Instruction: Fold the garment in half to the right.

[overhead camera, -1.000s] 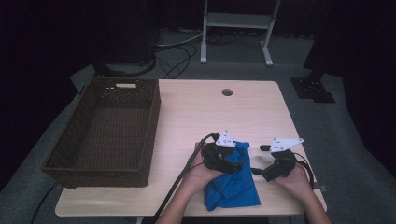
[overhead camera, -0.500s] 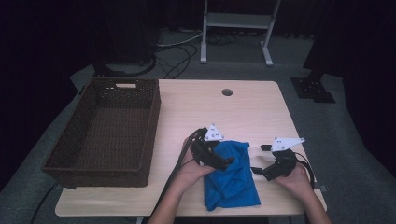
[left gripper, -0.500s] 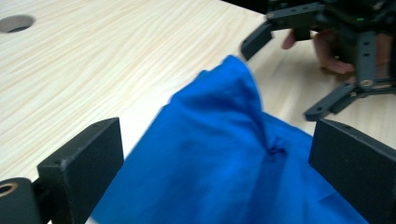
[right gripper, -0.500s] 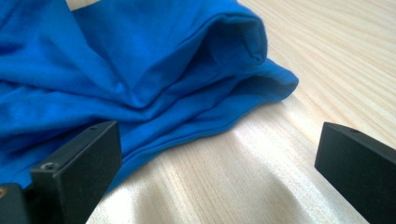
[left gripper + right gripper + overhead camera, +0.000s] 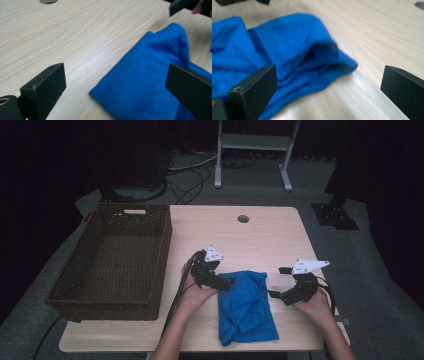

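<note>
Blue cloth [image 5: 247, 306] lies between my left claw [image 5: 226, 284] and right claw [image 5: 273, 294], both agape; next, I'd pinch opposite edges evenly.

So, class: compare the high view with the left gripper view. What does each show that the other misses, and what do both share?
High view alone: the wicker basket at the table's left edge, both hands, the left tool at the cloth's left edge, and the floor and metal stand beyond the table.

Left gripper view alone: a close look along that tool's own two black jaws, standing wide apart with nothing pinched, the cloth's corner lying between them.

Both: the blue cloth, the wooden table, its round hole, and part of the right tool.
</note>
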The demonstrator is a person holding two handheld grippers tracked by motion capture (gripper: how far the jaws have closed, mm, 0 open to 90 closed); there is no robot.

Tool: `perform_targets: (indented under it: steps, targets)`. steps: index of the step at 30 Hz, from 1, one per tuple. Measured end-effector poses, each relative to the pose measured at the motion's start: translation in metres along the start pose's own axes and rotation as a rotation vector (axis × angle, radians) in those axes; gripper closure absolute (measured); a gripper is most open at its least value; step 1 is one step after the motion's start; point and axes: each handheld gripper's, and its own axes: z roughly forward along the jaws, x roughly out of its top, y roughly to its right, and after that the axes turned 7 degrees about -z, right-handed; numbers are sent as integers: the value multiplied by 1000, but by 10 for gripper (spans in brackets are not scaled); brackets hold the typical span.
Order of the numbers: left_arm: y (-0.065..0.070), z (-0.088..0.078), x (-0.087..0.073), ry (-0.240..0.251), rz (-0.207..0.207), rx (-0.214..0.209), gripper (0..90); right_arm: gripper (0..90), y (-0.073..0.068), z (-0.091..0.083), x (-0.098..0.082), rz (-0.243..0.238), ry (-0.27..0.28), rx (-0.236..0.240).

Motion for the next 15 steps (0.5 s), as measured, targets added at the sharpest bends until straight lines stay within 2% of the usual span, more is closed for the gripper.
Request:
perform_targets:
  steps: [4, 10, 15]
  targets:
    - [-4, 6, -2, -17, -3, 32, 24, 1, 4, 7, 13, -2, 27, 5]
    - [-2, 7, -1, -14, 5, 42, 25, 1, 14, 20, 26, -2, 40, 7]
    - [-1, 10, -2, -25, 7, 50, 25, 1, 22, 32, 29, 3, 28, 5]
